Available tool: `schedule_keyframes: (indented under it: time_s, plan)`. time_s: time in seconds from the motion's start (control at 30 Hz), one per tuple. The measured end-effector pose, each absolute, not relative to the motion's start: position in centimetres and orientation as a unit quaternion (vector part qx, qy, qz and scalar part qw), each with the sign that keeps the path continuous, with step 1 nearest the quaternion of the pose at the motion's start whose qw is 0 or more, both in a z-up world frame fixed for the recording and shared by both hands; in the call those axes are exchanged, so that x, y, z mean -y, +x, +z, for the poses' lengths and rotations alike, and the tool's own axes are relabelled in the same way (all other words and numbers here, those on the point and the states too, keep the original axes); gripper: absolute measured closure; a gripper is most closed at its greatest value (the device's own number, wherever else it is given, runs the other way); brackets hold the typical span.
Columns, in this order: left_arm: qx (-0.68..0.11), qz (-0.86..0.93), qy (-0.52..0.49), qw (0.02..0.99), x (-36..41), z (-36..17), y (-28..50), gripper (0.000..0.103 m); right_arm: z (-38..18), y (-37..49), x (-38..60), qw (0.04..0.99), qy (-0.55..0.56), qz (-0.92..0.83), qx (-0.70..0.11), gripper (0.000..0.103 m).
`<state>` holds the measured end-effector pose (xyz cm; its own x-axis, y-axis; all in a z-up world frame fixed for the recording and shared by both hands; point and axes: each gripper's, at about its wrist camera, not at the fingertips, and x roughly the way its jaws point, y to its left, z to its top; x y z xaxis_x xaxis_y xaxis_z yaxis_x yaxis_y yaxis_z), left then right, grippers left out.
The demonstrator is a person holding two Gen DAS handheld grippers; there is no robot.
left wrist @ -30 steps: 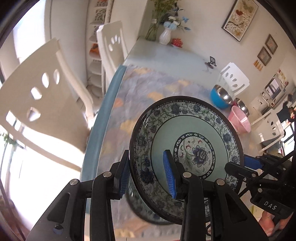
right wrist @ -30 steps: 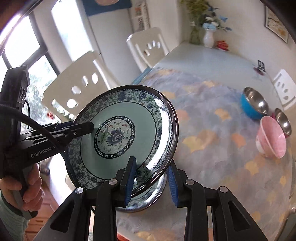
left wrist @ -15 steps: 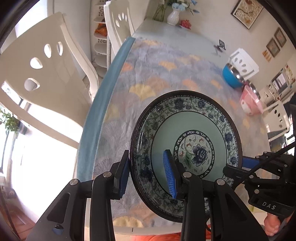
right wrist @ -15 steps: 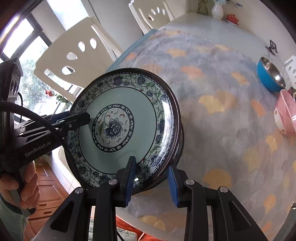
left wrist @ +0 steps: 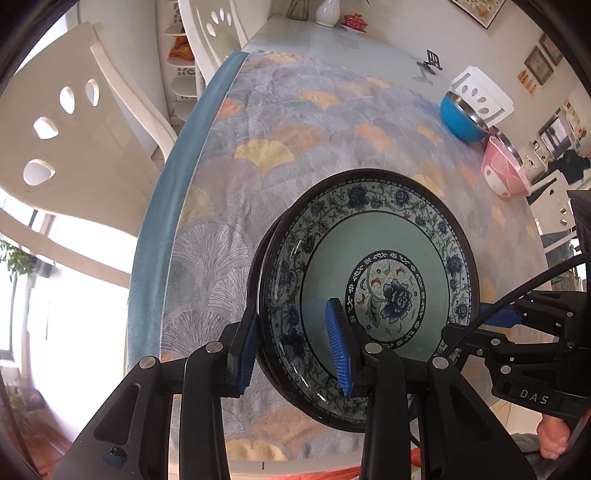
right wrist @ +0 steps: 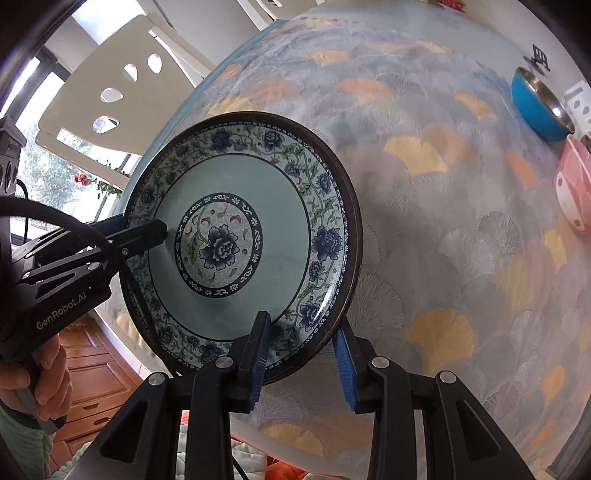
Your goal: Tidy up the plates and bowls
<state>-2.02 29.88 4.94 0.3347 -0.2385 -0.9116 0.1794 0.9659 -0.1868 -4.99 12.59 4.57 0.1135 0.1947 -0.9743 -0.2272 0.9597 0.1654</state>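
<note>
A floral blue-and-green plate (left wrist: pixel 373 266) with a dark rim rests on top of another like plate near the table's front edge; it also shows in the right wrist view (right wrist: pixel 240 240). My left gripper (left wrist: pixel 295 347) straddles the plates' left rim, one finger under and one over, with its jaws set wide. My right gripper (right wrist: pixel 303 362) straddles the near rim in the same way. Whether either still presses the plate I cannot tell. The lower plate is mostly hidden.
A blue steel-lined bowl (left wrist: pixel 461 118) and a pink bowl (left wrist: pixel 506 173) stand at the far right of the table (left wrist: pixel 295 122), also in the right wrist view (right wrist: pixel 539 103) (right wrist: pixel 572 192). White chairs (left wrist: pixel 74 122) line the left side. A vase (left wrist: pixel 328 11) stands at the far end.
Both grippers have lowered the top plate from a tilted hold in the air down onto the plate below. The jaws look wider apart now than before.
</note>
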Motion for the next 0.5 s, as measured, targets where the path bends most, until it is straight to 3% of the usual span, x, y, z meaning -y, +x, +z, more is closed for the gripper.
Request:
schedule_keyframes:
  time_s: [0.5]
  plan:
    - [-0.532, -0.112, -0.114, 0.832, -32.4, 6.5, -1.8, 0.070, 4.5, -4.6, -11.7, 0.744, 0.030, 0.136, -0.654, 0.070]
